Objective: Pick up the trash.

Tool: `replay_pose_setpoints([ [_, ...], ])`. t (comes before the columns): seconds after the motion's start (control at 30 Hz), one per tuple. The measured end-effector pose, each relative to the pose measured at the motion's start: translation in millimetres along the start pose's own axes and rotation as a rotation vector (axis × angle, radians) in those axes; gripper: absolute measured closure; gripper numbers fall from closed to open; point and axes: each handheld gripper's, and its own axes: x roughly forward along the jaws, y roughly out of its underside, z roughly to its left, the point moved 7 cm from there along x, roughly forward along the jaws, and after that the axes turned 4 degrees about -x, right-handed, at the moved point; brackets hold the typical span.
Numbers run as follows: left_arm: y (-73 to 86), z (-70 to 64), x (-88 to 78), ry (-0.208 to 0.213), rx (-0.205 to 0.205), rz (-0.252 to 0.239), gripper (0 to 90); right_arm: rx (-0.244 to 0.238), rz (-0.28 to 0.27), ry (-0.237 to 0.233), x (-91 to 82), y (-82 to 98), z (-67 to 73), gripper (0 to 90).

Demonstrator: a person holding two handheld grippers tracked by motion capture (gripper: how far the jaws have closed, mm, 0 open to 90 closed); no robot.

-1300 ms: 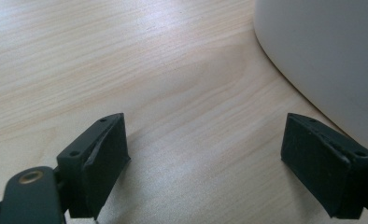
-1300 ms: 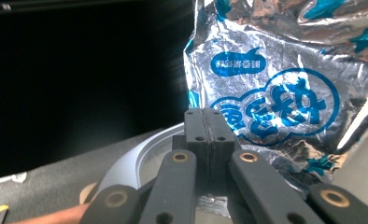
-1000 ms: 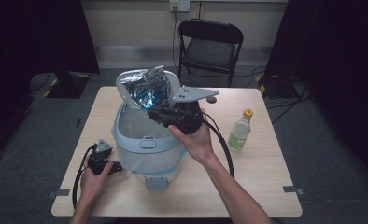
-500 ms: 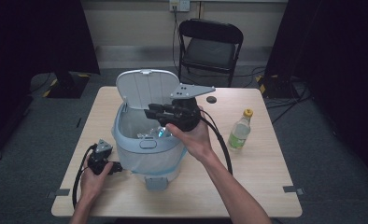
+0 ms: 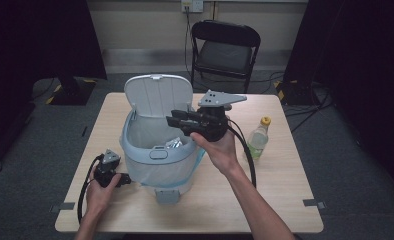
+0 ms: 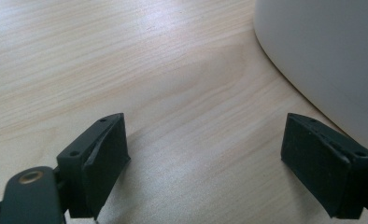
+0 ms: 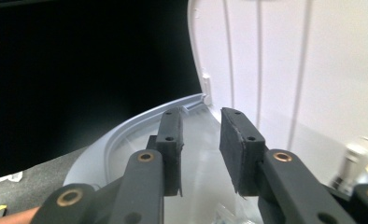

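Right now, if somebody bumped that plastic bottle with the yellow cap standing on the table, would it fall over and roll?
Probably yes. The bottle is tall and narrow and stands upright on the table, so a bump could tip it. It looks see-through and mostly empty, so likely light. Its round body would probably roll once down.

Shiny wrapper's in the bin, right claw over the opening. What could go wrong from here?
1. The right claw hangs over the bin, close to the raised lid; its jaws, just opened, hold nothing. A careless withdrawal could knock the lid.
2. The wrapper lies near the rim, so it might snag the lid when closing.
3. The bottle stands by the right forearm; a sweep back could topple it.
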Motion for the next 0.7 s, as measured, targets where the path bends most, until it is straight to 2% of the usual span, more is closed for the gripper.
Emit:
replay_pose_setpoints([
  [0.27, 0.0, 0.0, 0.0, 0.000, 0.000, 0.000, 14.1, 0.018, -0.013, 0.052, -19.0, 4.2, -15.3, 68.0],
  [0.4, 0.0, 0.0, 0.0, 0.001, 0.000, 0.000, 14.1, 0.040, -0.037, 0.087, -32.0, 6.3, -26.6, 67.4],
  [0.7, 0.0, 0.0, 0.0, 0.001, 0.001, 0.000, 14.1, 0.057, -0.030, 0.162, -52.5, 20.4, -46.4, 64.4],
])
